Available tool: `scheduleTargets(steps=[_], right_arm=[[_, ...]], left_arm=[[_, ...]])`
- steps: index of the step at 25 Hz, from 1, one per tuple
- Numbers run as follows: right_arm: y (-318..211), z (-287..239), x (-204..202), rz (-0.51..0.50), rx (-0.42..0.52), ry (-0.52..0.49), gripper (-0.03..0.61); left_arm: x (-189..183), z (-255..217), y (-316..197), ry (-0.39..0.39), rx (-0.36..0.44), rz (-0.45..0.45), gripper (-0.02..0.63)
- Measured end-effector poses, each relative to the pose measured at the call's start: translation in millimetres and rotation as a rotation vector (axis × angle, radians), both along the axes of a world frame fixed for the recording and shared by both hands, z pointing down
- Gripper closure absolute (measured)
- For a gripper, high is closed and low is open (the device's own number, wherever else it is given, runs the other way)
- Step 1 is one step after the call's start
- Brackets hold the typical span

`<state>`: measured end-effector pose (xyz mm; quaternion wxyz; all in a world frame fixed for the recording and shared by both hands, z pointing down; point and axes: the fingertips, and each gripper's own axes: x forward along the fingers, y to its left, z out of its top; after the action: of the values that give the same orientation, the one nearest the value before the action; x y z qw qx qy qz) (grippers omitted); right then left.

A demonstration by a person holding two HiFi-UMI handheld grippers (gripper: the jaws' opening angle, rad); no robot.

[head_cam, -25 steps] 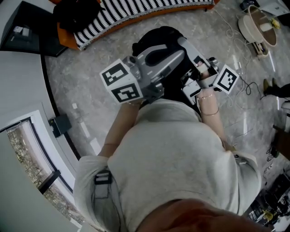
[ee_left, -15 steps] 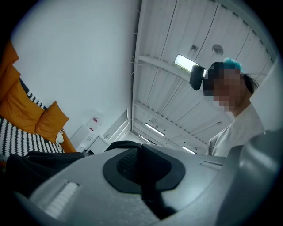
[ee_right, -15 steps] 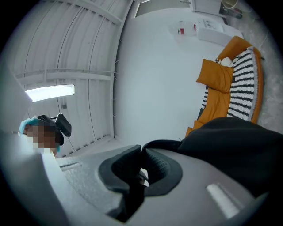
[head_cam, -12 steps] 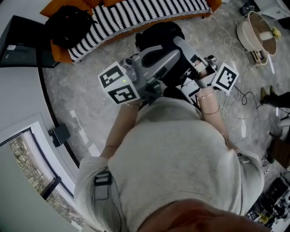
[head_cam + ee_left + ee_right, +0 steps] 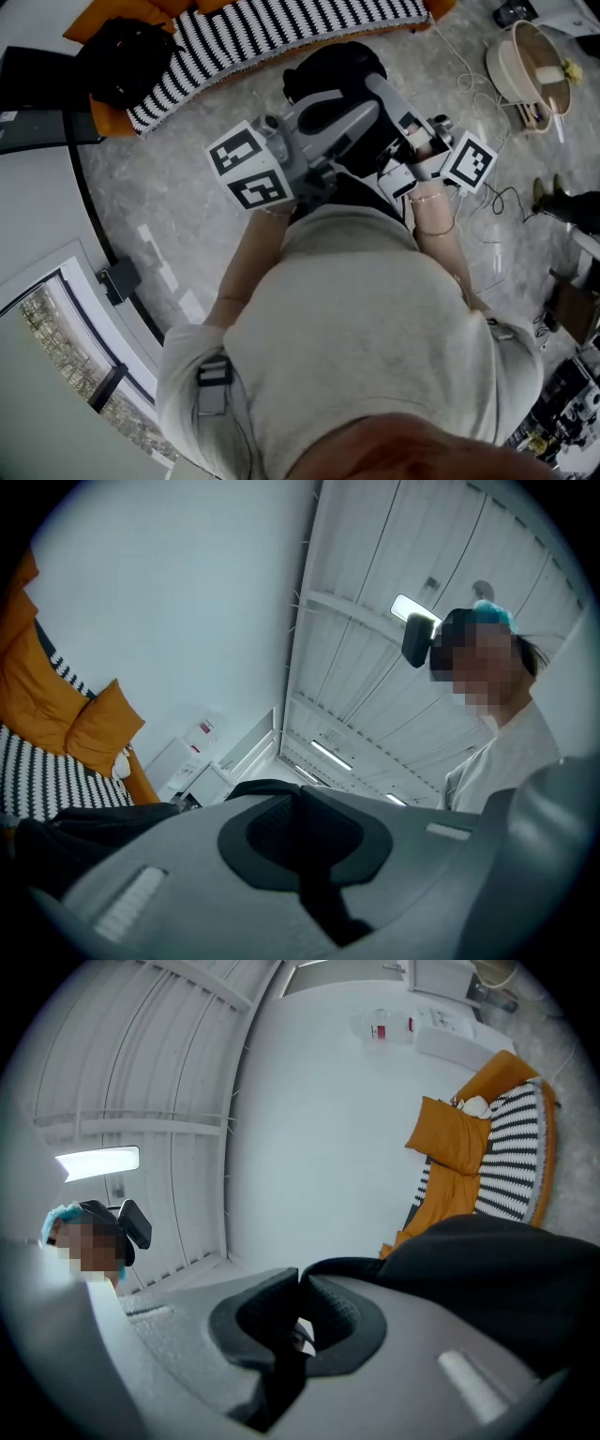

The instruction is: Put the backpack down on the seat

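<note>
A black backpack (image 5: 333, 67) hangs above the marble floor between my two grippers, just short of the black-and-white striped seat (image 5: 272, 33). My left gripper (image 5: 319, 98) is shut, and a black strap (image 5: 262, 787) of the backpack runs over its closed tips (image 5: 300, 797). My right gripper (image 5: 375, 86) is shut too, its pads (image 5: 281, 1312) pinching a black strap, with the backpack's body (image 5: 506, 1269) bulging to its right. Striped seat and orange cushions also show in the left gripper view (image 5: 37, 771) and the right gripper view (image 5: 511, 1166).
Another black bag (image 5: 127, 56) lies on an orange cushion at the seat's left end. A round wicker basket (image 5: 530, 61) and loose cables (image 5: 487, 202) are on the floor at the right. A window frame (image 5: 84, 309) curves along the left.
Both grippers have carried the backpack a little nearer to the striped seat. The jaws look the same as before.
</note>
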<state>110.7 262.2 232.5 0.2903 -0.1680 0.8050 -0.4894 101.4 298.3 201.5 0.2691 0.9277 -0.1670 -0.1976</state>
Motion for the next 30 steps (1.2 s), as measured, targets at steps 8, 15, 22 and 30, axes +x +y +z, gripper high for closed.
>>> scheduleTargets(steps=[8,15,22,30], right_arm=[[-13,4,-1,0.036,-0.013,-0.015,0.561],[-163,14,-43,0.046,-0.029,0.025,0.561],[-268,9,-93,0.086,-0.033,0.027,0.561],[-363,3,-139,0.117,-0.013,0.015,0.561]], left_arm=[[-2,2,-13,-0.023,0.008,0.017,0.600],[-45,12,-164,-0.038,-0.017,0.048,0.600],[-97,8,-269,-0.002,-0.039,0.061,0.600],[-143,2,-364,-0.011,-0.010,0.081,0.600]])
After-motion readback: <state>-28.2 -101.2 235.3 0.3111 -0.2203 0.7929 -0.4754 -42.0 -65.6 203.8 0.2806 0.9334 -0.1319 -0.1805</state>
